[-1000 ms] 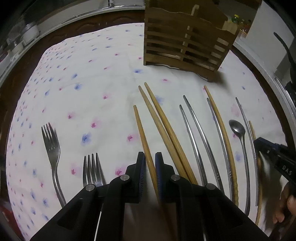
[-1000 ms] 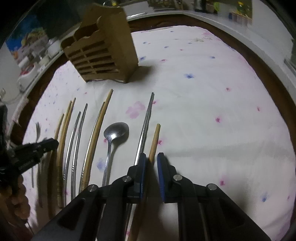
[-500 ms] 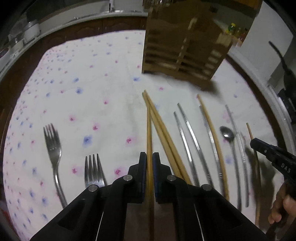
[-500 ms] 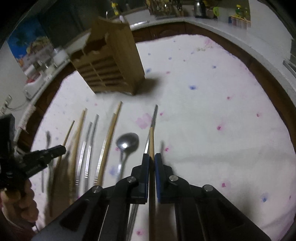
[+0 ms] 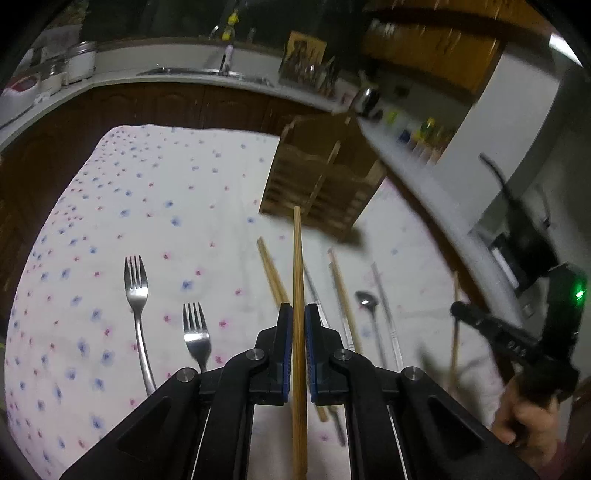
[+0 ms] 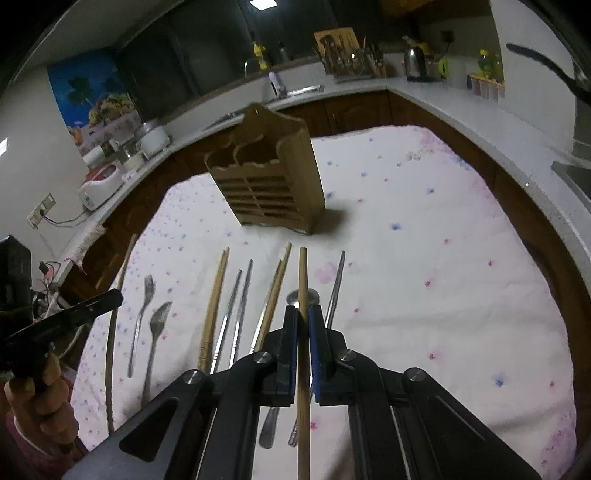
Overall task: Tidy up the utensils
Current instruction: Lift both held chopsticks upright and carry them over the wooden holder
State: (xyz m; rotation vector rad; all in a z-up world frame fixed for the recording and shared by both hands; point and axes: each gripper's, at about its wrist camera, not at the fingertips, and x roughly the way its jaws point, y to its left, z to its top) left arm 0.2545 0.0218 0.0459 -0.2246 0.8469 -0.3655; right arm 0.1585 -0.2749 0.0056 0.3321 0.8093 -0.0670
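My left gripper pinches a wooden chopstick; my right gripper pinches another chopstick. Both point toward the wooden holder, with forks lying left of it.

We find the wooden holder standing at the far end of the desk. Right of it the cloth lies bare and passable; left, laid chopsticks and forks crowd the surface.

Dim kitchen light, ceiling lamp glaring at top centre, fisheye bending and dark vignette at the edges — motion blur at right, left-wrist view.
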